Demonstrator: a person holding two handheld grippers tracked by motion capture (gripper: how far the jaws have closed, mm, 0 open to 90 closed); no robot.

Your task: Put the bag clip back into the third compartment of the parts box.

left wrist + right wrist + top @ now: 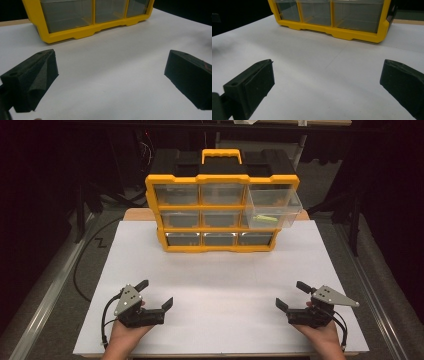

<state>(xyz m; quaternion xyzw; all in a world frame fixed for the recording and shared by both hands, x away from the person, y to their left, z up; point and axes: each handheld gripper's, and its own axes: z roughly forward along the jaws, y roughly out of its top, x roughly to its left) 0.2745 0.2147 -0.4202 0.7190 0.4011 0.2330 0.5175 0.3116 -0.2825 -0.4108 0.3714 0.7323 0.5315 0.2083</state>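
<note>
A yellow and black organizer [220, 205] with clear drawers stands at the far middle of the white table [220, 285]. Its top right drawer [272, 207] is pulled out, and a yellow-green item [264, 219] lies inside. My left gripper [155, 294] rests near the front left, open, nothing between its jaws. My right gripper [292, 295] sits near the front right, open and empty too. The left gripper view has the organizer's bottom row [92, 17] ahead of the wide-apart left gripper [111, 72]. In the right gripper view the same row [332, 17] lies beyond the right gripper [327, 80].
A black cable [82, 265] curls on the floor left of the table. Metal rails [45, 295] run along both sides. Dark stands and furniture legs [355, 220] stand behind and to the right. White tabletop stretches between the grippers and the organizer.
</note>
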